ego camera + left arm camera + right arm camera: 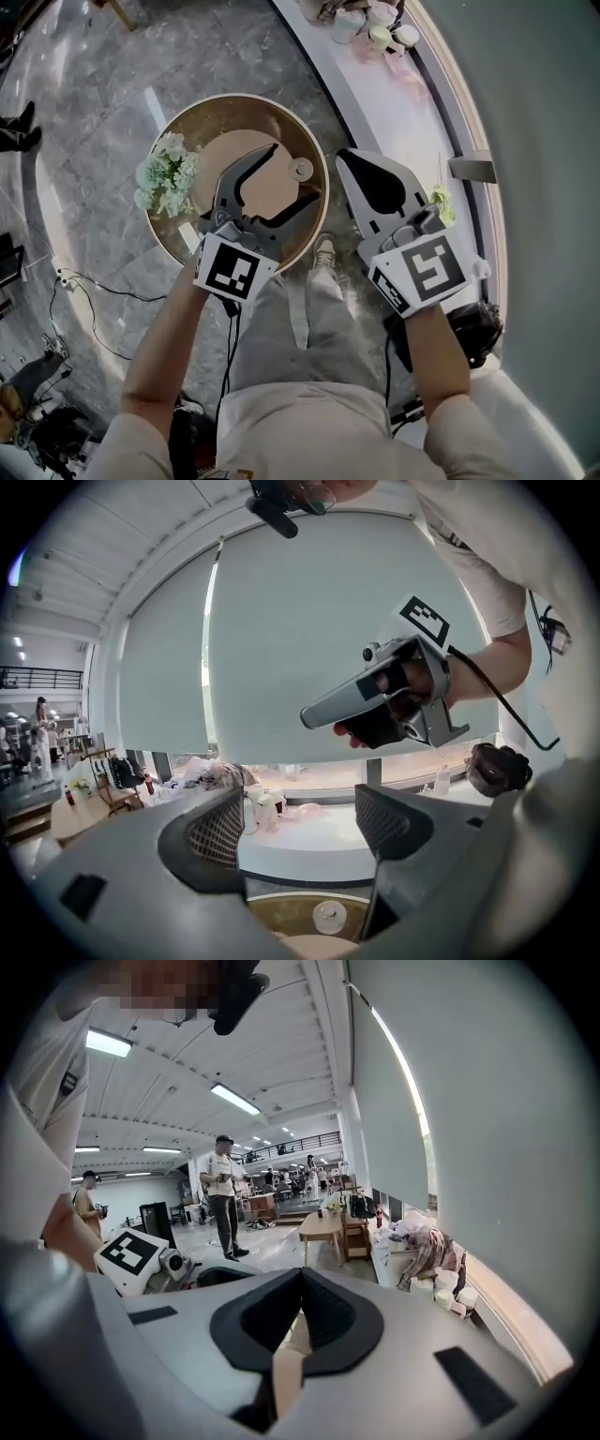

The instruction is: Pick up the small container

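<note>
Your left gripper (298, 172): jaws stood wide apart, gripping nothing. Your right gripper (349, 161): jaws were closed together, empty. Small container (301, 169): lidded, contents unseen, sat untouched on the round table (234, 117), between the left jaws' tips.

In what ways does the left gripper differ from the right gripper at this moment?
The left gripper has its jaws wide apart; the right gripper has its jaws together. The left gripper is over the round table, by the small container; the right gripper is beside that table. Both hold nothing.
</note>
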### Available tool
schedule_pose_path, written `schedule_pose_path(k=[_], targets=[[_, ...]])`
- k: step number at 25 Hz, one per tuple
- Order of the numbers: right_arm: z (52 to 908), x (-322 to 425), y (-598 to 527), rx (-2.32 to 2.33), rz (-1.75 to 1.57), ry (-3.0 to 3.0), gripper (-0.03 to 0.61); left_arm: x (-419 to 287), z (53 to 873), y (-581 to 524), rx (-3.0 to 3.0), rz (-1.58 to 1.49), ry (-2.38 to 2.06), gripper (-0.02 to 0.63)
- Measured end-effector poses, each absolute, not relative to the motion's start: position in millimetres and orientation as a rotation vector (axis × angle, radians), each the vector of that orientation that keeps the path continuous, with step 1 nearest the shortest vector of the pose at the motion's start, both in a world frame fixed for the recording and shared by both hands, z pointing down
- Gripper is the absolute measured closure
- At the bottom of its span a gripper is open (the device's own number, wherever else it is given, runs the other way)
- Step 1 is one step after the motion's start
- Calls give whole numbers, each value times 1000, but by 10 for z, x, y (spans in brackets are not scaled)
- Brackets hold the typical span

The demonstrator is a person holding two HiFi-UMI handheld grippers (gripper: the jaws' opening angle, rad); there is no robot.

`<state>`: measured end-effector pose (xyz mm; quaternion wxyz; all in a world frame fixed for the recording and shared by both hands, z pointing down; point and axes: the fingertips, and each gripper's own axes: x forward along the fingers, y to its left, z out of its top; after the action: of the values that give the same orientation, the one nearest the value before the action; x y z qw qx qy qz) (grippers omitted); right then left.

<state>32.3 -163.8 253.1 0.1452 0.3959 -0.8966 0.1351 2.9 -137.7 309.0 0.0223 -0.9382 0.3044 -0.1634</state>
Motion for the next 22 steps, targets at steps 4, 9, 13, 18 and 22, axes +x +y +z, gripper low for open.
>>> schedule_pose_path(k=[4, 9, 13, 18, 22], targets=[[2931, 304, -1702, 1135, 425, -2566, 572, 123, 3626, -1373, -2960, -460, 897, 252], [3498, 351, -1738, 1138, 458, -2530, 572, 192, 4224, -1380, -2968, -512, 866, 250], [3924, 398, -1775, 1140, 501, -2510, 572, 299, 4705, -1416, -2999, -521, 855, 250], [4399, 363, -1814, 1128, 525, -2500, 572, 391, 5350, -1448, -3037, -592, 815, 250], [4743, 348, -1809, 1100, 546, -2489, 572, 456, 5791, -1488, -3052, -654, 799, 250]])
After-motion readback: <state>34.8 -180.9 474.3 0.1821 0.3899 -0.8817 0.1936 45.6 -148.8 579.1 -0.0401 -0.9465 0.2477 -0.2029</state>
